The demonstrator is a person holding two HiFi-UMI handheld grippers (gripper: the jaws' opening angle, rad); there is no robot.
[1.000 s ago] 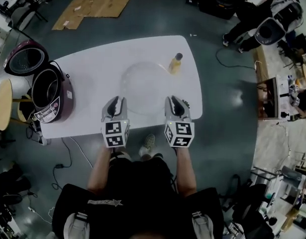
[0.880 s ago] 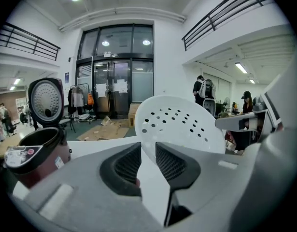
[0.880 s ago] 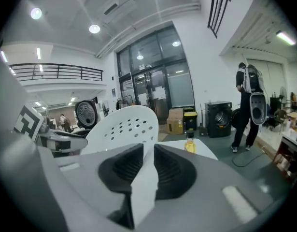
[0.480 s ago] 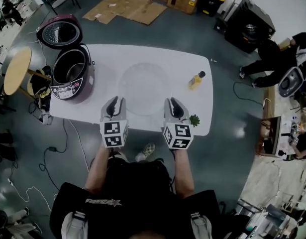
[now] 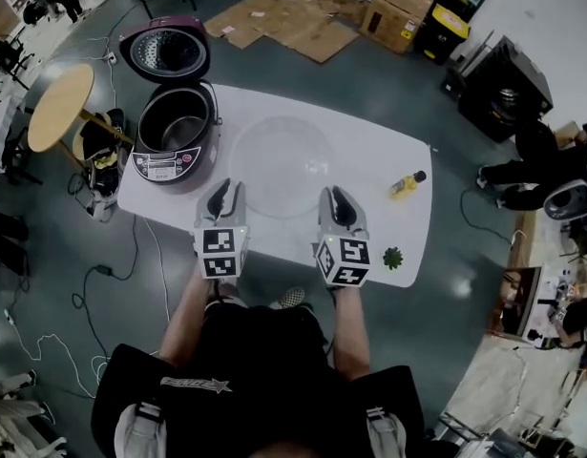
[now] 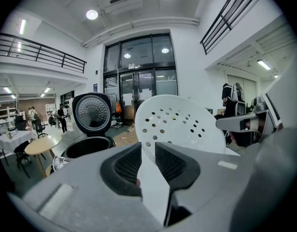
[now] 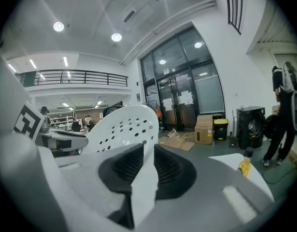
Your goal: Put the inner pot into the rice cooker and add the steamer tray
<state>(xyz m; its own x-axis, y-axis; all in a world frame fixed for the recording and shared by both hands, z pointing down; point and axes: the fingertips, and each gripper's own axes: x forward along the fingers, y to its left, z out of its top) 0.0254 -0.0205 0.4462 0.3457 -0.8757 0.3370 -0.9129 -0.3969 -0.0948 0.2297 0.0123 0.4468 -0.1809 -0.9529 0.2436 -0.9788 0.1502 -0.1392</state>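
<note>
We hold the round white perforated plastic steamer tray (image 5: 279,165) over the white table (image 5: 408,227), with our left claw (image 6: 148,150) and right claw (image 7: 148,153) each pinched narrow on opposite edges of its rim. The maroon rice cooker (image 5: 169,156) stands lid-open at the table's left end, and the dark metal inner pot (image 5: 176,119) looks already seated inside. What remains, we judge, is carrying the tray across and lowering it into that pot.
</note>
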